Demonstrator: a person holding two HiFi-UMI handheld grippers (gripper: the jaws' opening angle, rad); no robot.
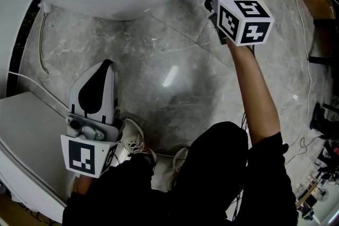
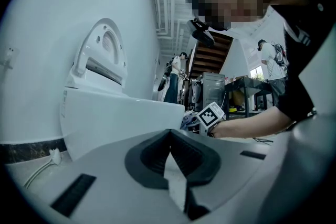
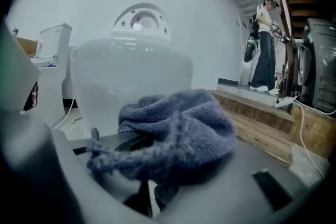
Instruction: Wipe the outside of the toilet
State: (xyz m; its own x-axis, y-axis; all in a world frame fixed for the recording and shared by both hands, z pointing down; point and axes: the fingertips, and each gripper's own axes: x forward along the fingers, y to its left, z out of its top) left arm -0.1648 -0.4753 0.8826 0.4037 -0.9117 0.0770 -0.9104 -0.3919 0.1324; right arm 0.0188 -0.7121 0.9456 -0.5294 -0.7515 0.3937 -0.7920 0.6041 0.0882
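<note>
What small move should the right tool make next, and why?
Probably push the cloth forward onto the bowl outer wall and begin a stroke along it. The right tool is shut on the cloth, which sits right at the bowl, though I cannot tell if it touches. The left tool is shut, empty, and held away.

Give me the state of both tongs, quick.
Left tongs: closed, holding nothing.
Right tongs: closed on the blue cloth.

Black short-sleeved top (image 1: 273, 177), black trousers (image 1: 212, 166), white laced trainers (image 1: 135, 140). The grey left gripper (image 1: 107, 67) and right gripper (image 1: 211, 0) each bear a black-and-white marker cube (image 1: 244, 21).
</note>
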